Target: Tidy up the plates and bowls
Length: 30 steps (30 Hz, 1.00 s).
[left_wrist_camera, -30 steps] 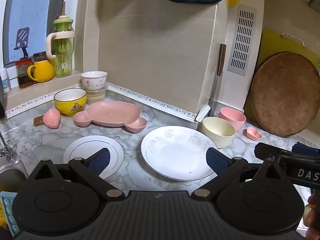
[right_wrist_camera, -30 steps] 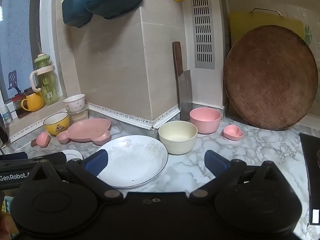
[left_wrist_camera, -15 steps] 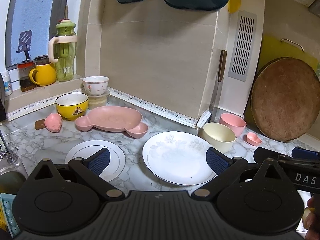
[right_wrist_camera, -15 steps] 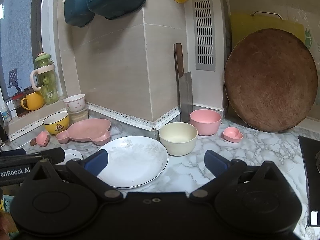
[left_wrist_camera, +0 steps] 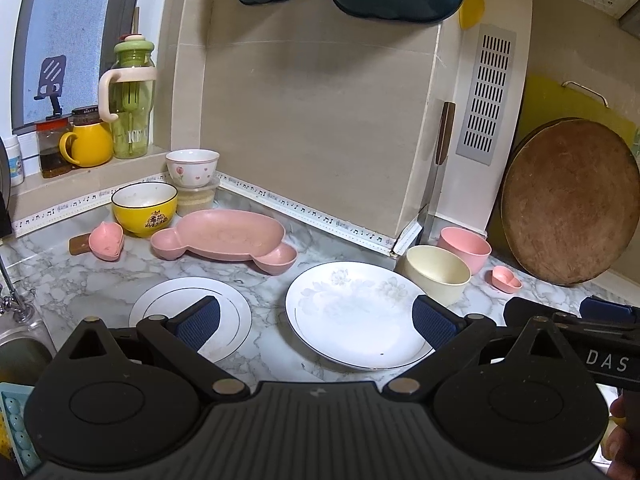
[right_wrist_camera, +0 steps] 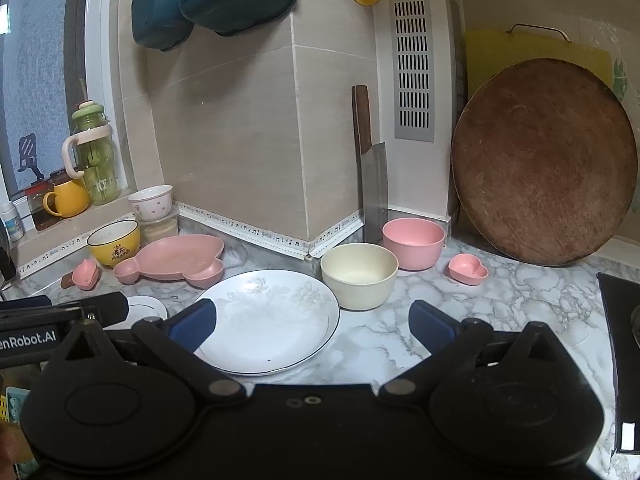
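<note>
On the marble counter lie a large white plate [left_wrist_camera: 356, 312] [right_wrist_camera: 272, 316] and a small white plate [left_wrist_camera: 192, 304] [right_wrist_camera: 146, 307]. A pink divided dish [left_wrist_camera: 224, 236] [right_wrist_camera: 176, 258], a yellow bowl [left_wrist_camera: 144, 208] [right_wrist_camera: 114, 242], a flowered white bowl [left_wrist_camera: 193, 168], a cream bowl [left_wrist_camera: 438, 274] [right_wrist_camera: 359, 274], a pink bowl [left_wrist_camera: 464, 246] [right_wrist_camera: 413, 242] and two small pink dishes [left_wrist_camera: 106, 240] [left_wrist_camera: 506, 279] stand behind. My left gripper [left_wrist_camera: 316, 320] hovers open in front of both plates, holding nothing. My right gripper [right_wrist_camera: 312, 322] is open over the large plate's near right edge.
A cleaver [right_wrist_camera: 372, 176] and a round wooden board [right_wrist_camera: 544, 164] lean on the back wall. A green bottle [left_wrist_camera: 130, 100] and a yellow mug [left_wrist_camera: 86, 146] stand on the sill. A sink [left_wrist_camera: 16, 352] lies at the left, a dark stove edge [right_wrist_camera: 620, 340] at the right.
Both grippers have risen and drawn back slightly, so the dishes sit lower in view. Both stay open; no dish has moved.
</note>
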Each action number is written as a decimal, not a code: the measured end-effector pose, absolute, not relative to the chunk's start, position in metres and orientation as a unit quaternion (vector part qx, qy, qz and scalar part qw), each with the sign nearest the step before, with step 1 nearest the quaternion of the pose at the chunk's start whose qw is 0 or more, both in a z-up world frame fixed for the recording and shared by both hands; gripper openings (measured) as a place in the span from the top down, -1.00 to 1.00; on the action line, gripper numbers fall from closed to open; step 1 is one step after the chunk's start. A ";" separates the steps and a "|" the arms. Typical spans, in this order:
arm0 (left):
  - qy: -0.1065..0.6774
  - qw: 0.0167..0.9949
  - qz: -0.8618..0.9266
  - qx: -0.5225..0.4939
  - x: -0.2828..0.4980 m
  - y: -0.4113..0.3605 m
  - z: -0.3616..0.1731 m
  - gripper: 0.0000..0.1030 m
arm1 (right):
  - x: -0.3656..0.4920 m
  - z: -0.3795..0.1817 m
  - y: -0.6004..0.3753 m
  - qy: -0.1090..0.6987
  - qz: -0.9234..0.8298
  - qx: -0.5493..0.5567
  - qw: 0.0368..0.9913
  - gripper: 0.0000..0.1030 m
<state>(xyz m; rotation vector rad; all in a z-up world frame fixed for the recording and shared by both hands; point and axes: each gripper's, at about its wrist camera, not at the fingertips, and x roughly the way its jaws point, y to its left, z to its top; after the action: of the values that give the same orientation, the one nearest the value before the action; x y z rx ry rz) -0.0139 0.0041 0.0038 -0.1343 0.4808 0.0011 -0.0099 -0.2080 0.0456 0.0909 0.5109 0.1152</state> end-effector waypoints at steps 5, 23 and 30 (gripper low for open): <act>0.240 0.969 0.005 -0.067 -0.014 0.005 0.003 -1.00 | -0.010 0.046 -0.207 0.253 0.058 0.046 0.965 -1.00; 0.226 0.972 0.022 -0.064 -0.013 0.003 0.007 -1.00 | -0.004 0.044 -0.206 0.259 0.071 0.039 0.963 -1.00; 0.221 0.973 0.024 -0.061 -0.009 -0.001 0.007 -1.00 | 0.000 0.043 -0.208 0.253 0.073 0.036 0.964 -1.00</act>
<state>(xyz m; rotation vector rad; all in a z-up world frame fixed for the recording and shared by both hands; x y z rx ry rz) -0.0094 -0.0010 0.0073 -0.1231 0.4469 0.0484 0.0000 -0.2083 0.0432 0.0731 0.5115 0.1479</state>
